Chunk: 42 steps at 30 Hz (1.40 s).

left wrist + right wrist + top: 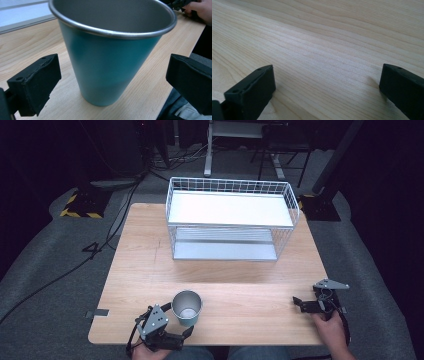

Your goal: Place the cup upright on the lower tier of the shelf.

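1. At the near left edge of the table (150, 265), the left gripper (186, 332) sat just beside the teal cup (187, 308), its jaws spread wide and holding nothing.
2. In the left gripper view, the cup (110, 62) stood upright straight ahead, centred in the gap between the two black jaws, with bare wood on either side; no pad touched its wall.
3. The cup's long axis ran vertical, rim up and narrow base down on the wood, so a level approach would likely meet its tapered side.
4. Behind the cup, well apart from it, the white wire shelf rack (231, 220) stood at the far middle of the table.
5. Over at the near right, the right gripper (299, 303) rested low on the wood, jaws also apart and empty, well apart from the cup.
6. The left hand was plainly the nearer one, so the grasp seemed its job.
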Available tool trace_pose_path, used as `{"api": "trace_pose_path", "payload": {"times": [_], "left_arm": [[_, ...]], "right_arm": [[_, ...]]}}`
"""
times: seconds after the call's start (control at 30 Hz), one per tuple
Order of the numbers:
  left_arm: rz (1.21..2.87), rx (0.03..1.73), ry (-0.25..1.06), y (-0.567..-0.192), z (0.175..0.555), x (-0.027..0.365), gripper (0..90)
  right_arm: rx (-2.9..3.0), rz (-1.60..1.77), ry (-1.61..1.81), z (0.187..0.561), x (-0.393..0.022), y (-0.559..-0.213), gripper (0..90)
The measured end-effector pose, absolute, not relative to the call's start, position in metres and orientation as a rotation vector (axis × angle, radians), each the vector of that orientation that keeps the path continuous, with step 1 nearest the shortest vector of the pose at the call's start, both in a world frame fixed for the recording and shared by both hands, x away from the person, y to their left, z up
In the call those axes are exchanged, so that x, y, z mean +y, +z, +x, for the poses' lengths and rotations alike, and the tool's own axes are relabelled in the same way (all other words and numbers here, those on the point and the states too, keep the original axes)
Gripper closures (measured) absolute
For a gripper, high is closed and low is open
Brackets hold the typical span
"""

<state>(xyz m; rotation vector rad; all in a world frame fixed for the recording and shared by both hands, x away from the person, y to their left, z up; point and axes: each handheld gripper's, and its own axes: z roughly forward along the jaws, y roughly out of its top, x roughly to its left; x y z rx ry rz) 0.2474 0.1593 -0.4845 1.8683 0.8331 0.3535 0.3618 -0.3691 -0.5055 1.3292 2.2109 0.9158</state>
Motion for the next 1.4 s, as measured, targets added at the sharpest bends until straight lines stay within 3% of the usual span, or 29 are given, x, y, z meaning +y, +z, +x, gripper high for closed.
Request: {"api": "trace_pose_path", "payload": {"times": [0.43,0.7,0.93,1.03,1.4], "left_arm": [[1.965,0.891,0.367,-0.496,0.260,0.147,0.6],[2.018,0.894,0.388,-0.501,0.263,0.142,15.2],[2.044,0.891,0.387,-0.504,0.264,0.140,17.7],[2.035,0.890,0.399,-0.504,0.264,0.141,24.2],[2.021,0.890,0.390,-0.499,0.263,0.142,25.3]], "right_arm": [[2.211,1.329,0.916,0.362,-0.369,-0.506,0.5],[2.211,1.329,0.916,0.362,-0.369,-0.506,0.5],[2.211,1.329,0.916,0.362,-0.369,-0.506,0.5],[2.211,1.330,0.916,0.362,-0.369,-0.506,0.5],[2.211,1.329,0.916,0.362,-0.369,-0.506,0.6]]}}
